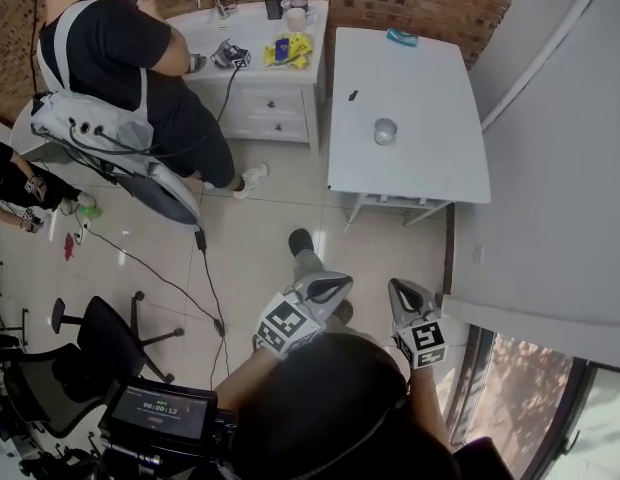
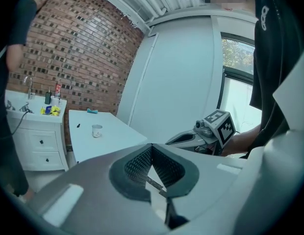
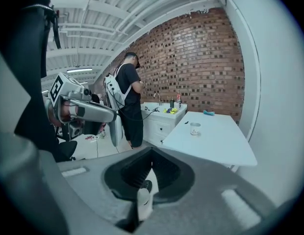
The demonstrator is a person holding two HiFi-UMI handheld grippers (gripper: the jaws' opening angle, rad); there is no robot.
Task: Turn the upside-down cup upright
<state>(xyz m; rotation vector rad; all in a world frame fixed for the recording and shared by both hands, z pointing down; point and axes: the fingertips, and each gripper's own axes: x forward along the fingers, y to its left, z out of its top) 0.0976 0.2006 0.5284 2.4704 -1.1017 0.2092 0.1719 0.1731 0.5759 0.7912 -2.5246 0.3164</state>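
Left claw (image 2: 152, 152) and right claw (image 3: 151, 153), both closed, empty; small white cup (image 1: 386, 130) on white rectangular table (image 1: 422, 78), well ahead.

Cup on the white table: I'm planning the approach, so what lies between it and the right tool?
Head view: only bare floor tiles, then bare tabletop; nothing stands between the cup and the right tool.
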